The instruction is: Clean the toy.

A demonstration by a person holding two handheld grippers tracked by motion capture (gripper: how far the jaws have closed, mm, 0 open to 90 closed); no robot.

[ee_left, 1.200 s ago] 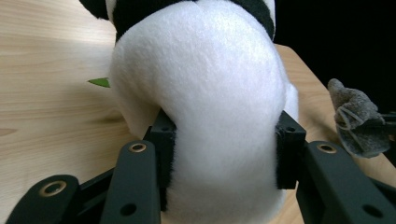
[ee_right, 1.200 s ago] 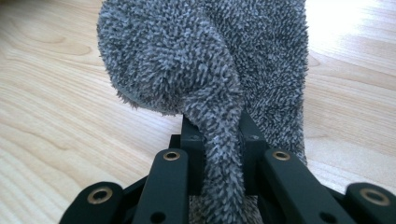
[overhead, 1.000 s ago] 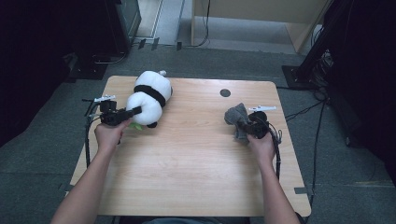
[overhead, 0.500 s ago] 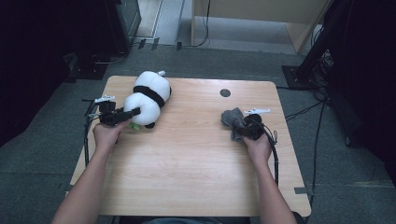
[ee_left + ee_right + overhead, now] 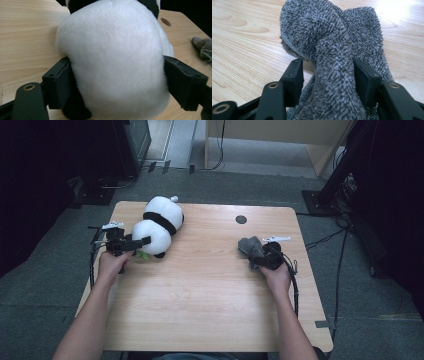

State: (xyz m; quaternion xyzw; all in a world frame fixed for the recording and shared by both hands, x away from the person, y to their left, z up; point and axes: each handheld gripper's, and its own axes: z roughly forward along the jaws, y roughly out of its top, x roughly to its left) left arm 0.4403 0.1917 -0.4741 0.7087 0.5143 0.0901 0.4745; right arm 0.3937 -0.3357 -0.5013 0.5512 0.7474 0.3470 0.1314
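A white and black panda plush (image 5: 157, 222) lies at the back left of the wooden table (image 5: 200, 290). My left gripper (image 5: 145, 241) reaches it from the left. Its jaws have just been opening, and the plush's white body (image 5: 112, 62) still bulges between them, touching both pads. A crumpled grey towel cloth (image 5: 248, 246) lies on the right side. My right gripper (image 5: 256, 258) points at it from the near right. Its jaws have also just been opening: a fold of cloth (image 5: 332, 45) stands between them, with a gap at the left pad.
A dark round hole (image 5: 241, 219) sits in the tabletop near the back edge. A small green piece (image 5: 142, 255) pokes out under the panda. Cables hang off both table sides. Dark equipment stands on the floor beyond the table.
The right hand and its gripper shifted slightly left and back, and the grey cloth settled lower on the table. The left hand and panda stayed in place.
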